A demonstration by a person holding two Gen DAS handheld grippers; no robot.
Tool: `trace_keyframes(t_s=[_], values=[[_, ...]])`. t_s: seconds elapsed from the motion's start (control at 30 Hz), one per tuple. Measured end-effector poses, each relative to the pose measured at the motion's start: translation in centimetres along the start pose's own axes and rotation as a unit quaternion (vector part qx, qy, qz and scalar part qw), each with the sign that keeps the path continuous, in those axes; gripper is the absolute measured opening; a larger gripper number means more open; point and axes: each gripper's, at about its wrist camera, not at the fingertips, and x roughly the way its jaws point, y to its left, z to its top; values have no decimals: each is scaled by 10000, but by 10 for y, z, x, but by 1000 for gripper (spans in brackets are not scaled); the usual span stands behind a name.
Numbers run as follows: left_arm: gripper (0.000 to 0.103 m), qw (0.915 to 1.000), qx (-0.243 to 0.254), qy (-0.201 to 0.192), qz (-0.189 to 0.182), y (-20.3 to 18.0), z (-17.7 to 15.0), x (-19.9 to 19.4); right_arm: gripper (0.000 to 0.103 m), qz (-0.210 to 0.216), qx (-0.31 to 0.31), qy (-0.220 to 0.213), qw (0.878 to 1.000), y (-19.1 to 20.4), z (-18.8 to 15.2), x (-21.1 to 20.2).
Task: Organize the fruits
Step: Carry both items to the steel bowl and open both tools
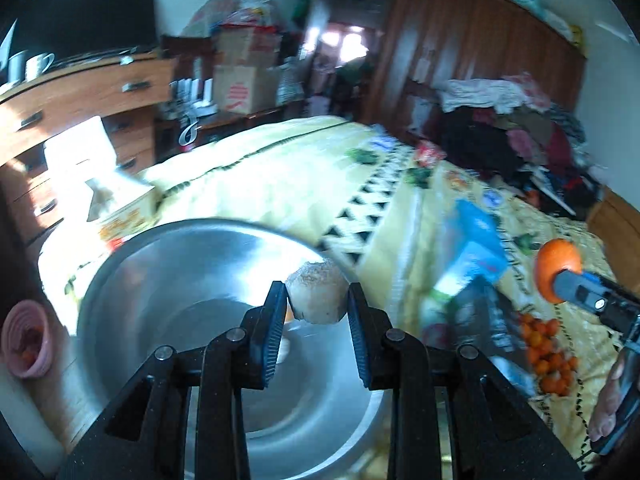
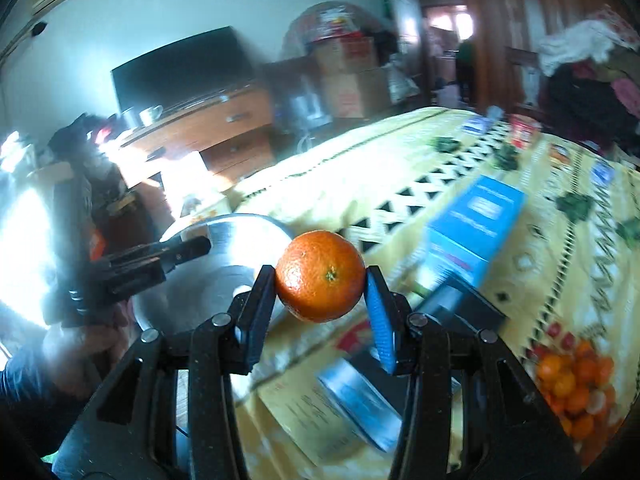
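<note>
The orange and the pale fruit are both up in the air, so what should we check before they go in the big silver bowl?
1. Right gripper pinches the orange on both sides: ok.
2. Left gripper holds the pale fruit: ok.
3. Pale fruit is over the silver bowl: ok.
4. Orange is over the bowl: not ok, it hangs beside the rim.
5. Room left inside the bowl: ok.

Bedroom w/ yellow bedspread (image 1: 280, 168), wood dresser (image 1: 80, 92), dark TV (image 1: 88, 20), brown wardrobe (image 1: 460, 40), white walls.
</note>
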Motion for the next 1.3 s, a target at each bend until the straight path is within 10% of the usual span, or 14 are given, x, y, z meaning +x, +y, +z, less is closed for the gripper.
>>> trace_keyframes(t_s=[0.47,1.0,1.3], values=[[31,9954,-342,831,320,58,-39,32,45,706,-295,1264,9890,74,-17,115],[31,9946,-475,883,254,66,-39,38,46,671,-71,1716,9829,77,-32,144],[61,9949,-392,888,276,62,-35,40,47,685,41,1748,9822,75,-32,147]])
